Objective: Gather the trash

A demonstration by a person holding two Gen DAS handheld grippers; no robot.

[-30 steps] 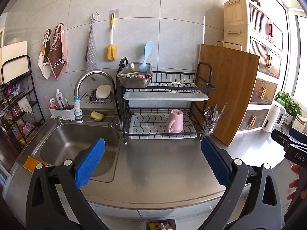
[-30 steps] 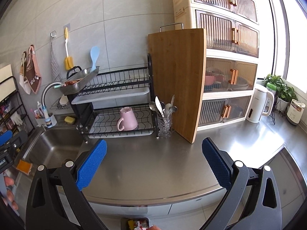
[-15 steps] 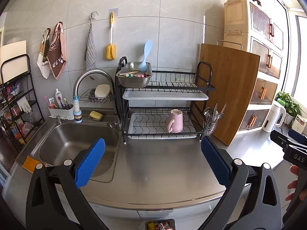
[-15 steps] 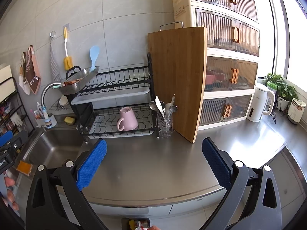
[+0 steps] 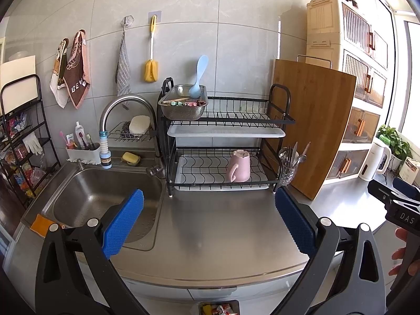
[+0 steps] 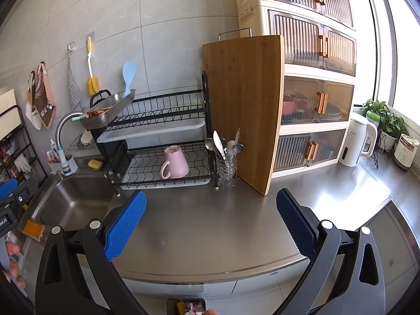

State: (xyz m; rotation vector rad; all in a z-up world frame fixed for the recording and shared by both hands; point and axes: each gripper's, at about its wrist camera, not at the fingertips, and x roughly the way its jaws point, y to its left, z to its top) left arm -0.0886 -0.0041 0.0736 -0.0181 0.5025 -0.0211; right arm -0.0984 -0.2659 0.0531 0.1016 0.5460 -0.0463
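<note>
My left gripper (image 5: 210,220) is open and empty, held above the steel counter (image 5: 223,225) in front of the sink. My right gripper (image 6: 211,221) is open and empty over the counter (image 6: 210,225) further right; it also shows in the left wrist view (image 5: 393,199). A bin with colourful wrappers (image 5: 218,308) sits on the floor below the counter's front edge, at the bottom of both views (image 6: 189,307). An orange scrap or cloth (image 5: 39,224) lies at the sink's front left corner. I see no loose trash on the counter top.
A sink (image 5: 105,197) with a tap is at left. A black dish rack (image 5: 223,152) holds a pink mug (image 5: 239,166) and a strainer. A cutlery glass (image 6: 225,168), a cutting board (image 6: 246,110), drawers, a kettle (image 6: 357,139) and plants stand right.
Both views have shifted only slightly; the left gripper has drifted a little. Both grippers stay open and empty.
</note>
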